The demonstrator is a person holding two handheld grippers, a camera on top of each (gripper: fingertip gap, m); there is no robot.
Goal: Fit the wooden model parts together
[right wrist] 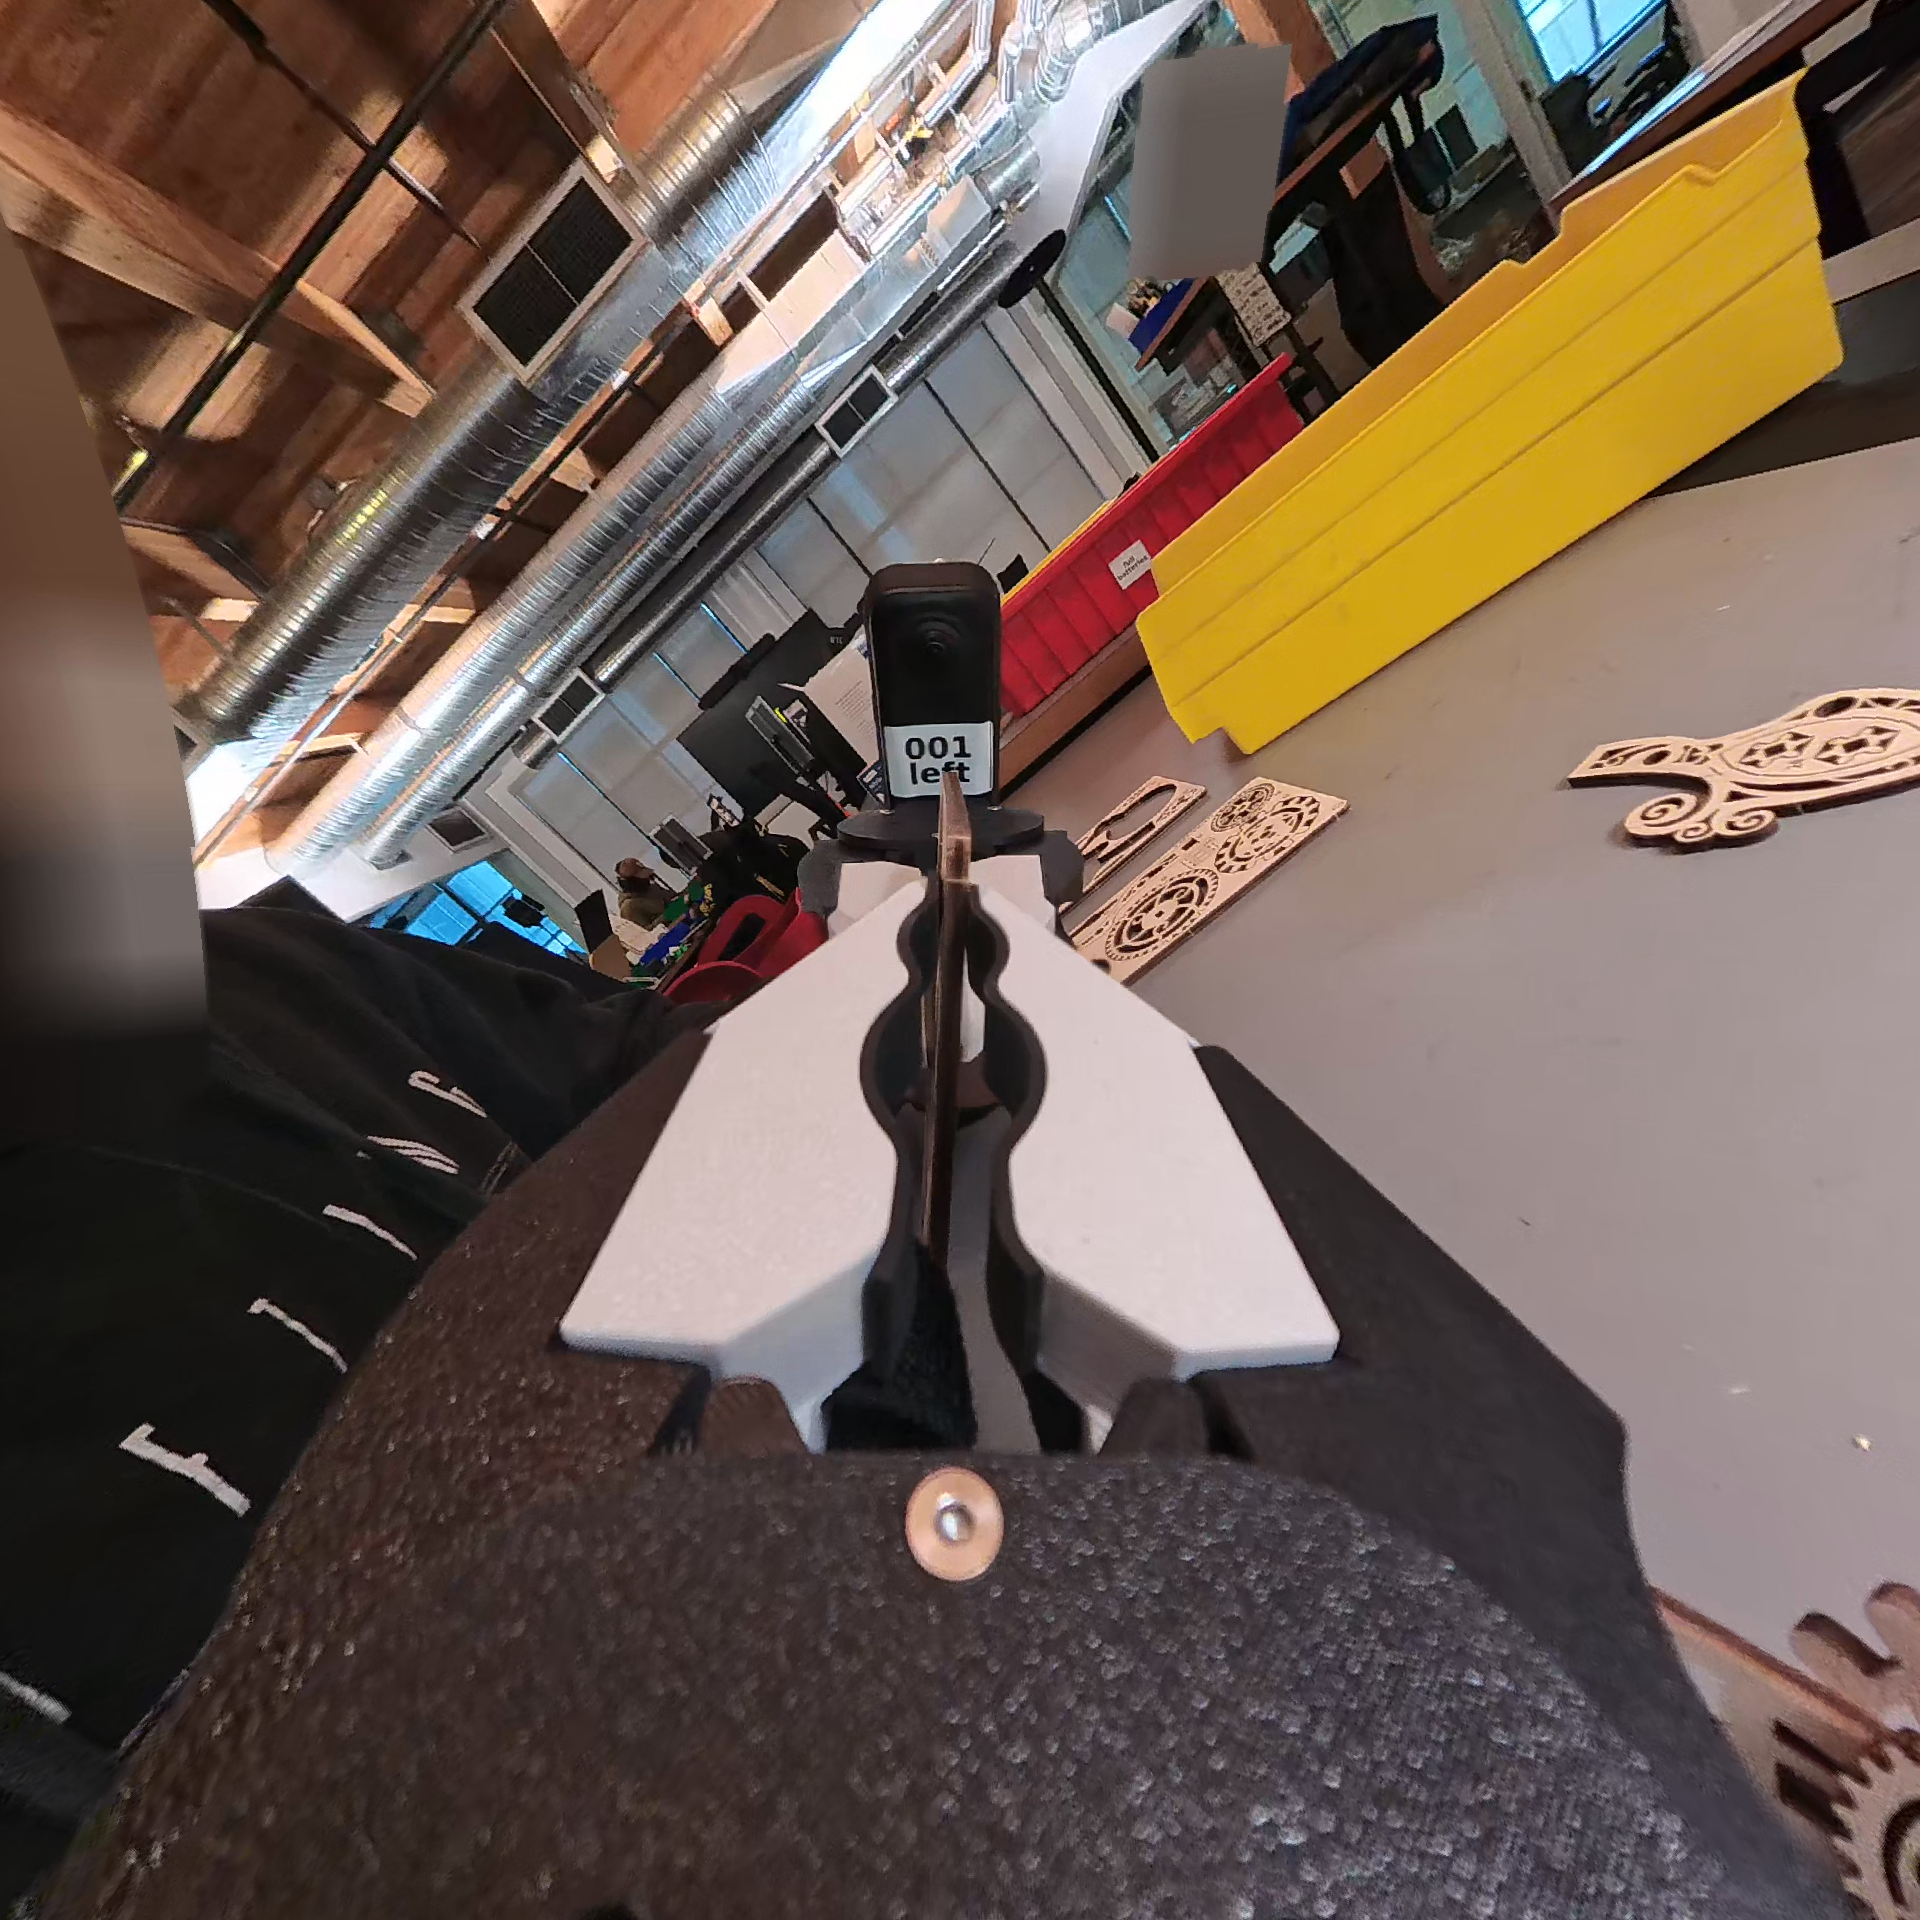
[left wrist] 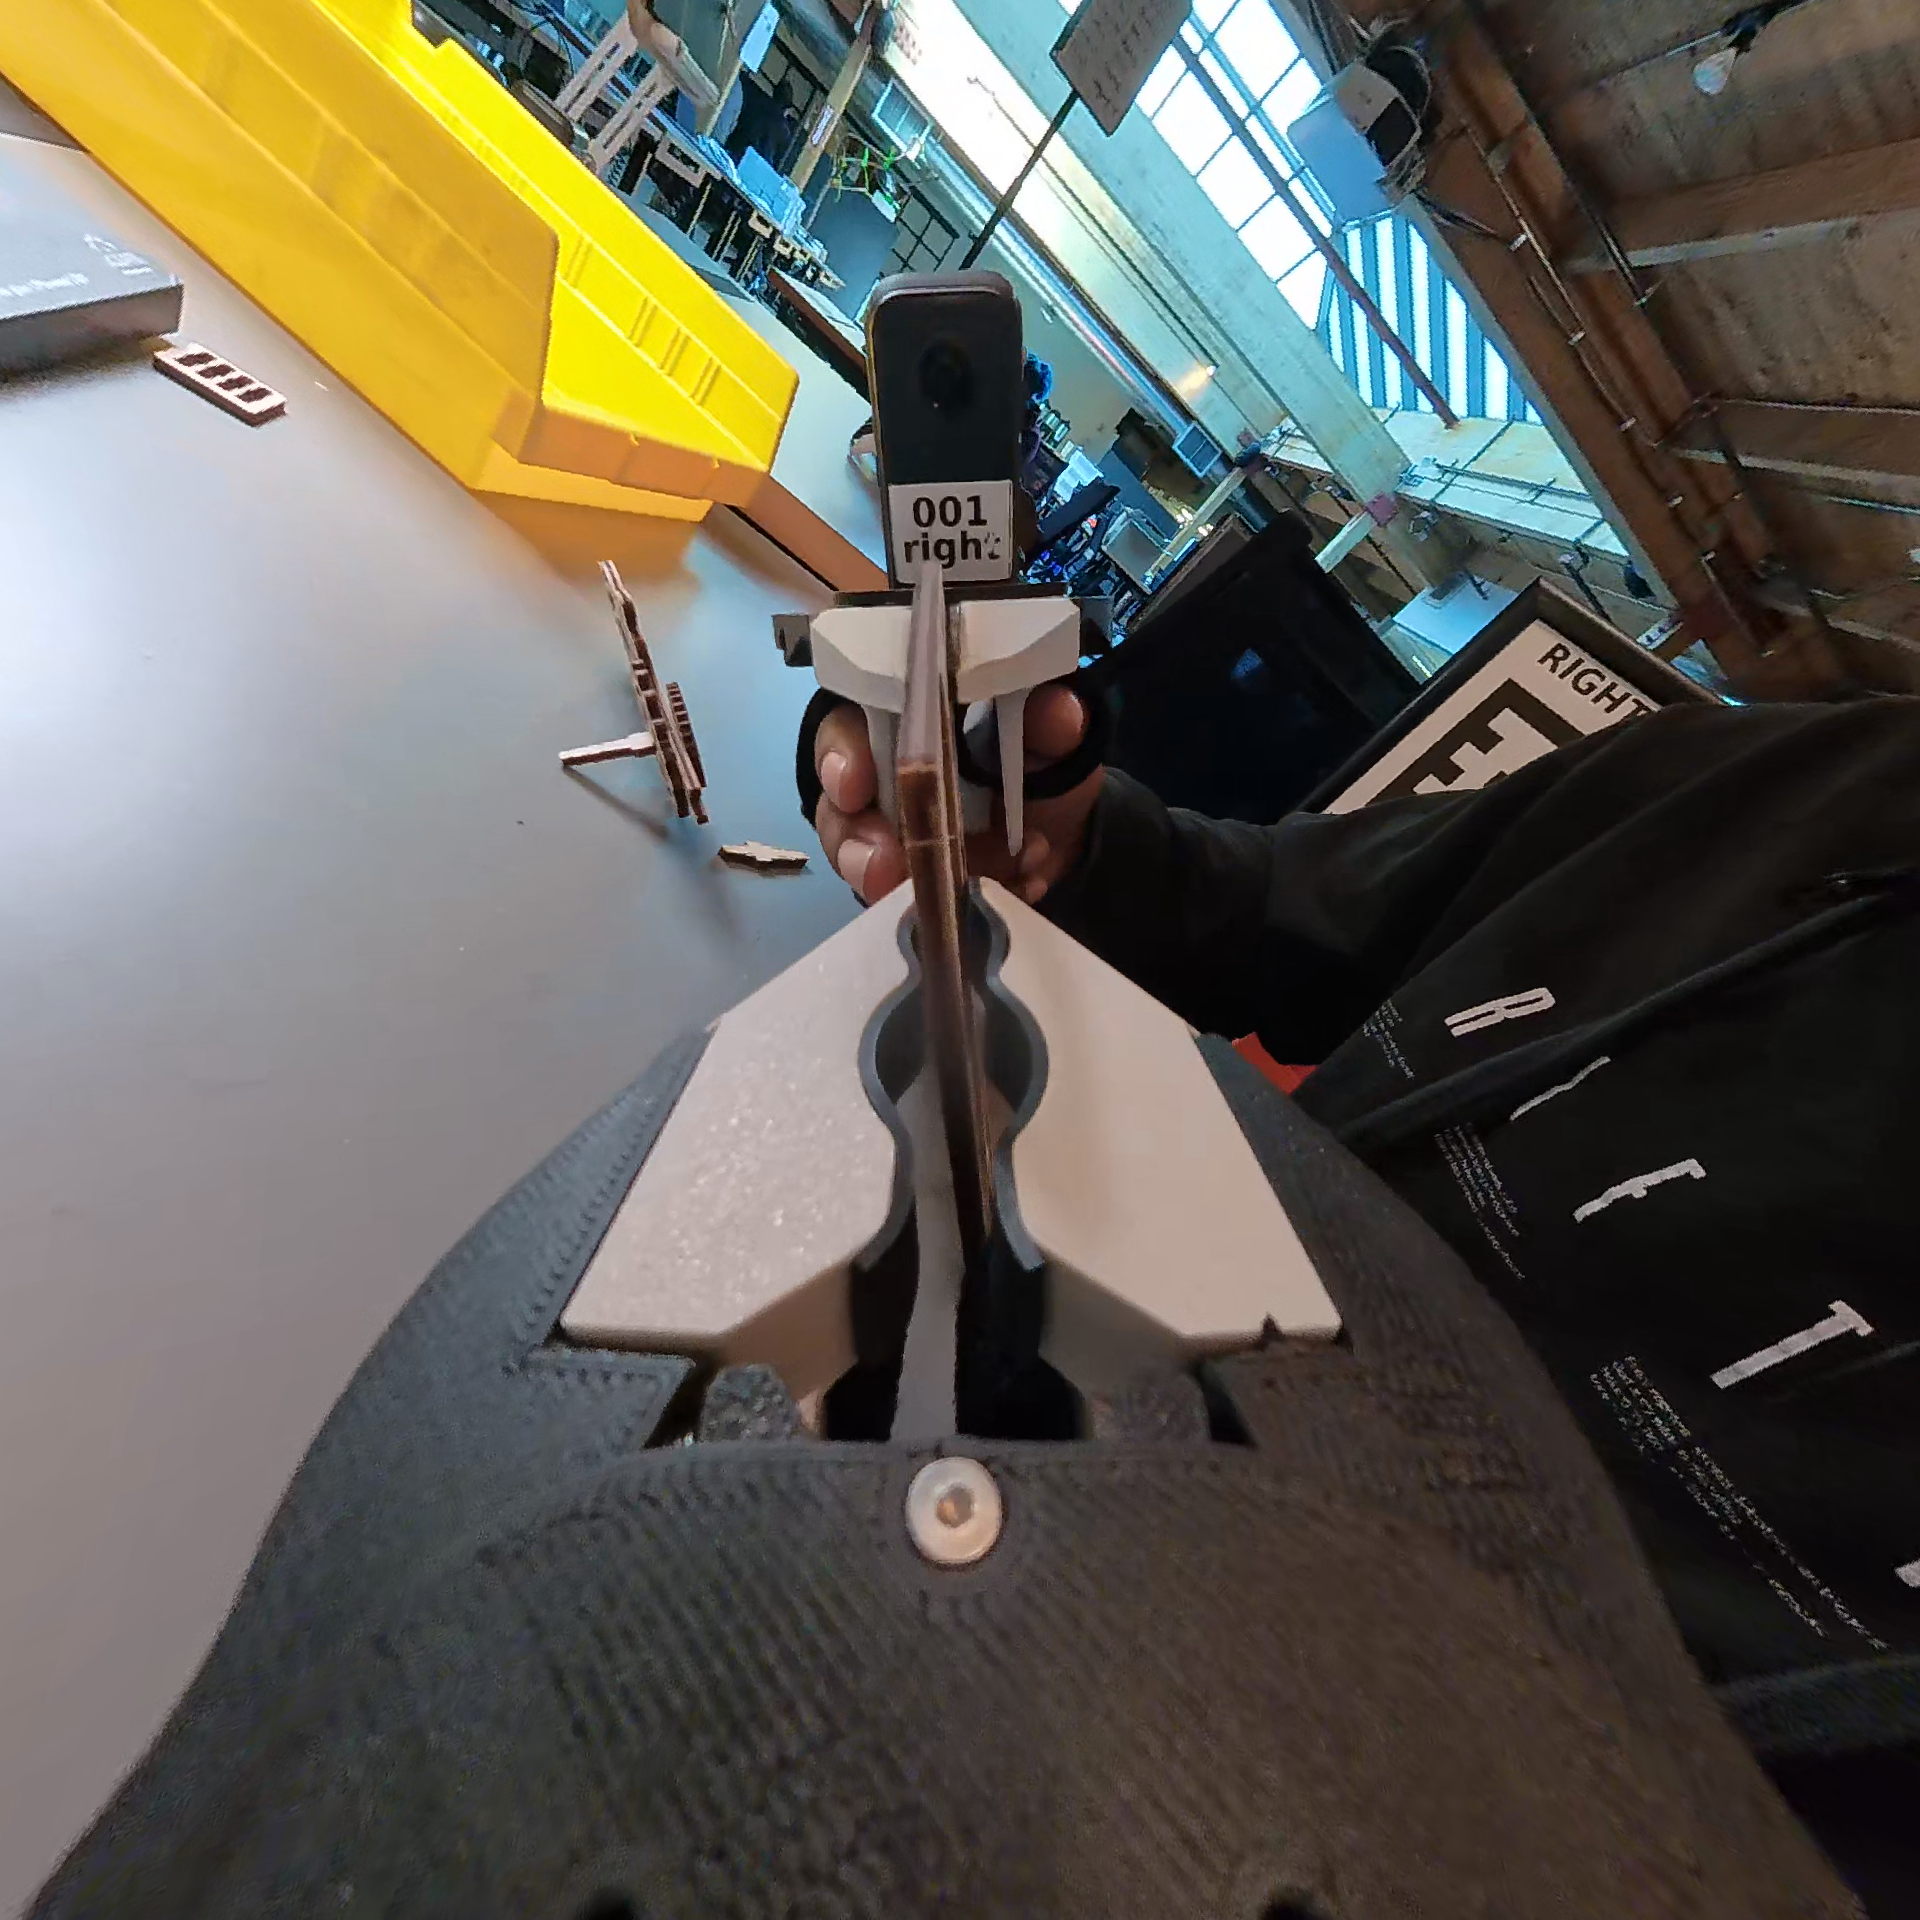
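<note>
A thin brown wooden plate (left wrist: 930, 810), seen edge-on, runs between the two grippers, which face each other above the grey table (left wrist: 260, 935). A seam crosses its edge, so I cannot tell whether it is one part or two joined parts. My left gripper (left wrist: 940, 914) is shut on the near end. My right gripper (left wrist: 945, 790), held by a hand (left wrist: 852, 810), grips the far end. In the right wrist view my right gripper (right wrist: 948, 914) is shut on the plate (right wrist: 940, 1039), with the left gripper (right wrist: 951, 862) just beyond.
A small upright wooden assembly (left wrist: 655, 717), a loose piece (left wrist: 764, 857) and a slotted strip (left wrist: 220, 382) lie on the table by a yellow bin (left wrist: 468, 260). Cut-out wooden sheets (right wrist: 1205, 873), an ornate piece (right wrist: 1766, 769), a gear sheet (right wrist: 1849, 1766) and a red bin (right wrist: 1122, 561) lie on the right. A person's black sleeve (left wrist: 1455, 914) is close.
</note>
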